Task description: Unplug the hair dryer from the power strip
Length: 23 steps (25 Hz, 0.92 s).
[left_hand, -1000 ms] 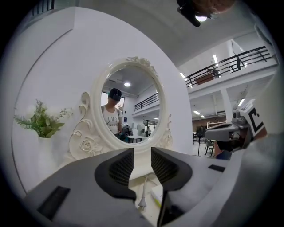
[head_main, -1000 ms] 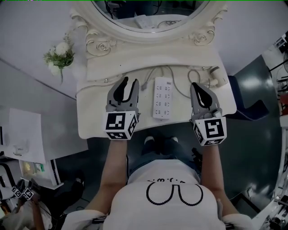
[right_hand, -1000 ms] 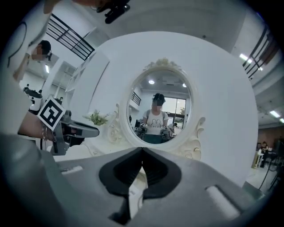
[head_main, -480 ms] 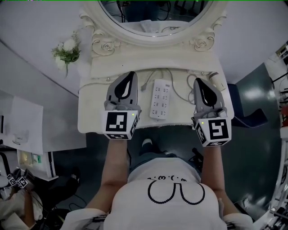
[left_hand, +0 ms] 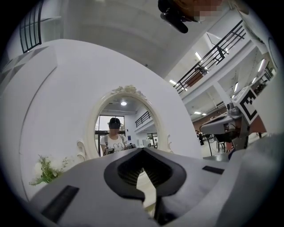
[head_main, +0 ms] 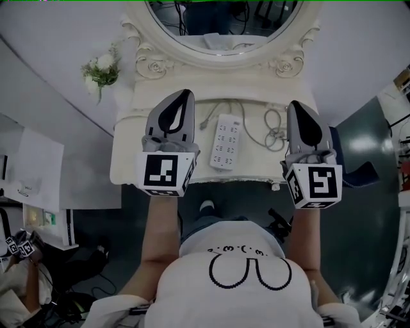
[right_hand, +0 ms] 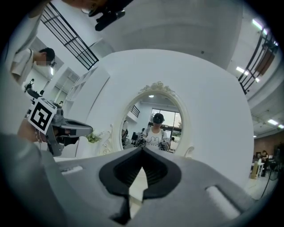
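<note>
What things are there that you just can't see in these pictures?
- The hair dryer: in no view. In the head view the right gripper covers part of the table.
- The power strip sockets: head view, too small to tell whether a plug is in.
- The table in both gripper views: hidden behind each gripper's own shut jaws.
- The mirror top: head view, cut off by the top edge.

Left gripper (head_main: pixel 182 95) and right gripper (head_main: pixel 296 106): grey moulded plastic two-jaw tools, with tapered fingers (head_main: pixel 168 125) that carry a black teardrop-shaped recess along their length. Behind the fingers sit the left white cube with black square markers (head_main: pixel 163 173) and the right white cube with black square markers (head_main: pixel 315 184). Further back is a white short-sleeved T-shirt (head_main: pixel 192 298) with black outline loops and small black lettering on the chest.
</note>
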### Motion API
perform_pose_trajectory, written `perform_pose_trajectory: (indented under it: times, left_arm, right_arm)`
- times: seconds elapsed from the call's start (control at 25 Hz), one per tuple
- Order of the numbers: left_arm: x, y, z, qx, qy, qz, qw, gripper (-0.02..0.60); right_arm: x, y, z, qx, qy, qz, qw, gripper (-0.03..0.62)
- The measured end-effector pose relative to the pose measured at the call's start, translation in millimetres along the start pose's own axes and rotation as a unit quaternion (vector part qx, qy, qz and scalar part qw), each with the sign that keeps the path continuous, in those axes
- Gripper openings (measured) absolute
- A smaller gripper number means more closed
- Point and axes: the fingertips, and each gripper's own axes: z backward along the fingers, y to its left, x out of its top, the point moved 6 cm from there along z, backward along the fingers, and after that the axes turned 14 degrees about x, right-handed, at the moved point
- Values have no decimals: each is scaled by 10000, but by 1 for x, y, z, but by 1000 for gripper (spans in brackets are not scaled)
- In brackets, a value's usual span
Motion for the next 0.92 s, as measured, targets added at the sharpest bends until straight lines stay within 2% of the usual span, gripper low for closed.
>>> perform_pose_trajectory:
  times: [0.92]
  left_arm:
    - [-2, -12, -8, -82, 126, -55, 9999, -2]
  right_arm:
    - [-7, -5, 0, 82, 22, -54, 9999, -3]
